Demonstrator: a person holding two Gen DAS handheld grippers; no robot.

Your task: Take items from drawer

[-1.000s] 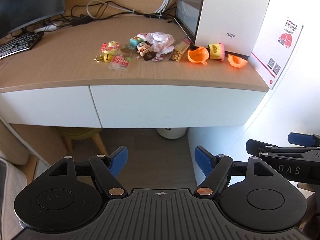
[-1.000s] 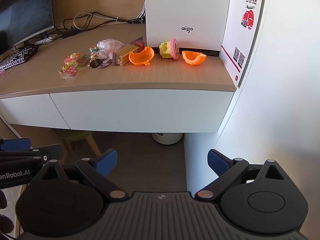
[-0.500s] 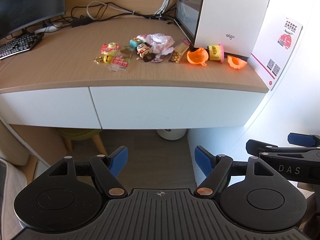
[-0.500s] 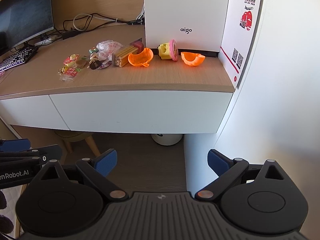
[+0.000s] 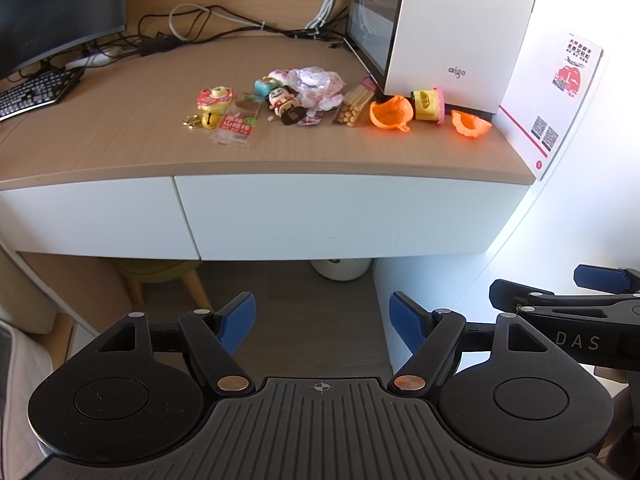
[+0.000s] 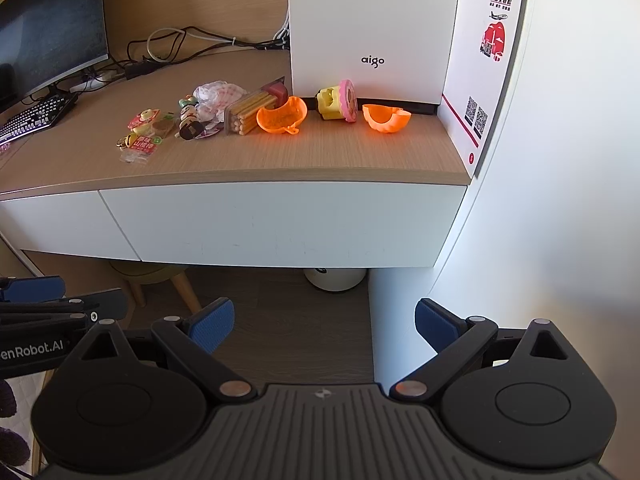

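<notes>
Drawer [image 5: 340, 212] front runs left-right, closed, facing both grippers.

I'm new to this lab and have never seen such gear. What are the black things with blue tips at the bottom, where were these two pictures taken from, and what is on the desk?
The black things are hand-held tongs, one in each of a person's hands, and each carries a camera looking forward along its two blue-tipped fingers. One picture comes from the left tongs, the other from the right tongs. Both are open and hold nothing, and both are held back from the desk.

Ahead is a wooden desk with white drawers beneath it, all closed. On the desk lie small toys and snacks: two orange shells, a yellow and pink toy, a pack of biscuit sticks, a small figure and a red packet. Behind them stands a white box, and to the left a keyboard.
</notes>
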